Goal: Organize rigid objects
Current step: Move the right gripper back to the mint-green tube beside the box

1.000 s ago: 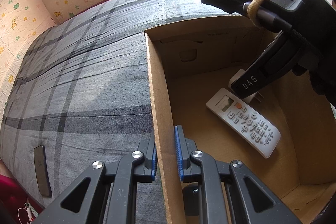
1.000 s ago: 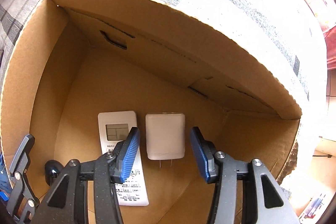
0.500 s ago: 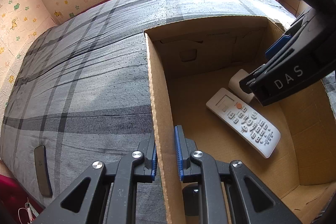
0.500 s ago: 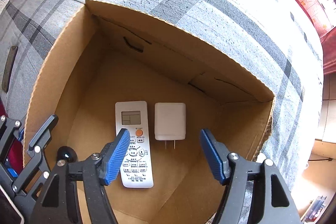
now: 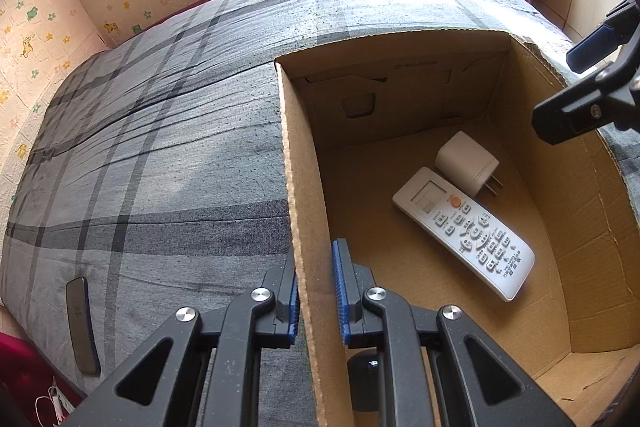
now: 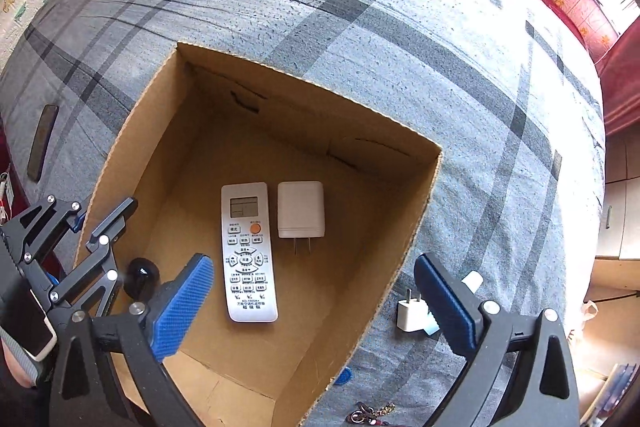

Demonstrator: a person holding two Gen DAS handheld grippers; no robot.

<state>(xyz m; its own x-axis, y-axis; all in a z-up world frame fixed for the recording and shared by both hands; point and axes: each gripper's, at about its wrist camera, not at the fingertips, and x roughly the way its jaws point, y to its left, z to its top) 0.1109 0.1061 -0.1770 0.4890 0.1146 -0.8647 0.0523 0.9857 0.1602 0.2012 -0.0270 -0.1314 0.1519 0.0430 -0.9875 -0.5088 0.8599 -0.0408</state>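
Observation:
An open cardboard box [image 6: 416, 211] stands on the grey plaid bed. On its floor lie a white remote [image 6: 248, 251] and a white plug adapter [image 6: 300, 209], side by side; both also show in the left wrist view, the remote [image 5: 464, 231] and the adapter [image 5: 466, 163]. A small black object [image 6: 140, 277] sits in the box's near left corner. My left gripper [image 5: 316, 291] is shut on the box's left wall [image 5: 300, 187]. My right gripper [image 6: 316, 307] is open and empty, high above the box; it shows at the left wrist view's right edge [image 5: 588, 83].
A small white charger [image 6: 412, 313] lies on the bed just right of the box, with a blue piece [image 6: 343, 375] and a keychain [image 6: 370, 413] nearer. A dark flat bar [image 5: 82, 323] lies at the bed's left edge. Patterned walls and a window stand beyond the bed.
My right gripper has risen out of the box and pulled back, its jaws opening wider, leaving the adapter beside the remote. The left gripper has kept its hold on the box wall.

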